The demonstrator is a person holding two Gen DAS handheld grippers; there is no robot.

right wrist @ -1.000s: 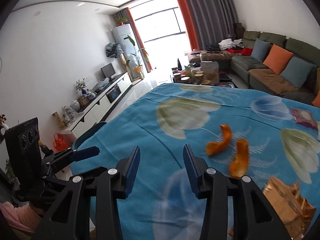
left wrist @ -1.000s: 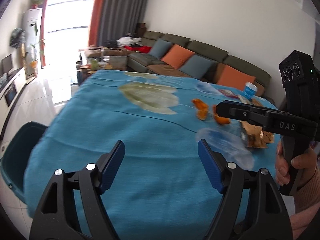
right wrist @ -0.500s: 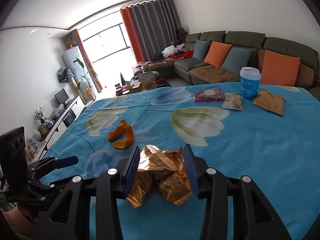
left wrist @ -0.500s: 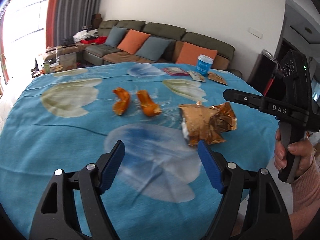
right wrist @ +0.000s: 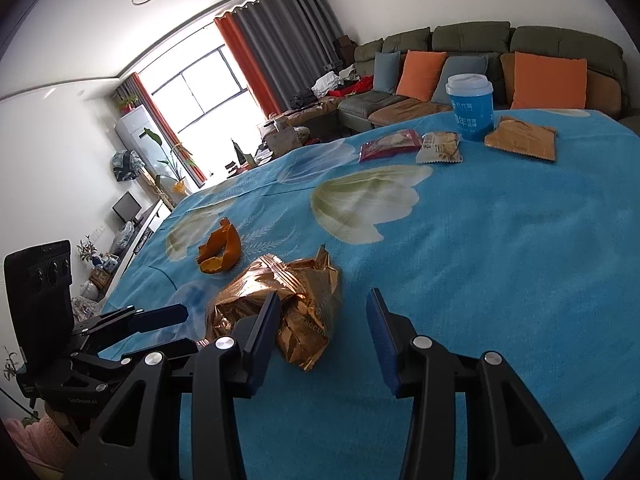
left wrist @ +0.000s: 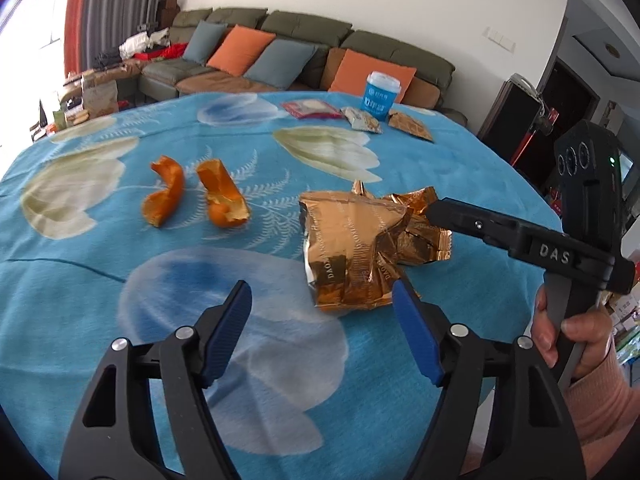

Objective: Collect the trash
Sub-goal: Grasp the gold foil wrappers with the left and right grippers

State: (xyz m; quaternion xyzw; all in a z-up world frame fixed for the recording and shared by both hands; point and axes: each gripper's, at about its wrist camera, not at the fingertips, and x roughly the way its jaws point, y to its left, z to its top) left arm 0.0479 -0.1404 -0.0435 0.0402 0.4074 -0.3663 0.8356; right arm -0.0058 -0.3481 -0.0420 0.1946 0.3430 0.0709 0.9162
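A crumpled gold foil wrapper point(left wrist: 352, 240) point(right wrist: 304, 288) lies on the blue flowered tablecloth point(left wrist: 80, 300) point(right wrist: 500, 240). Two orange peels point(left wrist: 164, 196) point(left wrist: 222, 196) point(right wrist: 220, 248) rest left of it. My left gripper point(left wrist: 321, 286) hovers at the wrapper's near edge; its jaws are closing, and the pads touch nothing. My right gripper point(right wrist: 324, 294) is open above the wrapper's right part, its left finger point(right wrist: 264, 320) over the foil. In the left wrist view, the right gripper's finger point(left wrist: 460, 220) reaches over the wrapper's far corner.
At the table's far side stand a blue paper cup point(left wrist: 382, 96) point(right wrist: 470, 108) and three flat snack packets point(right wrist: 390, 145) point(right wrist: 440, 147) point(right wrist: 522, 138). A sofa point(left wrist: 280, 52) with cushions runs behind. A person's hand point(left wrist: 572, 340) holds the right gripper's handle near the table's right edge.
Both views swung right across the table, from the peels to the gold wrapper, and both grippers came down close to it. The left jaws stand slightly narrower.
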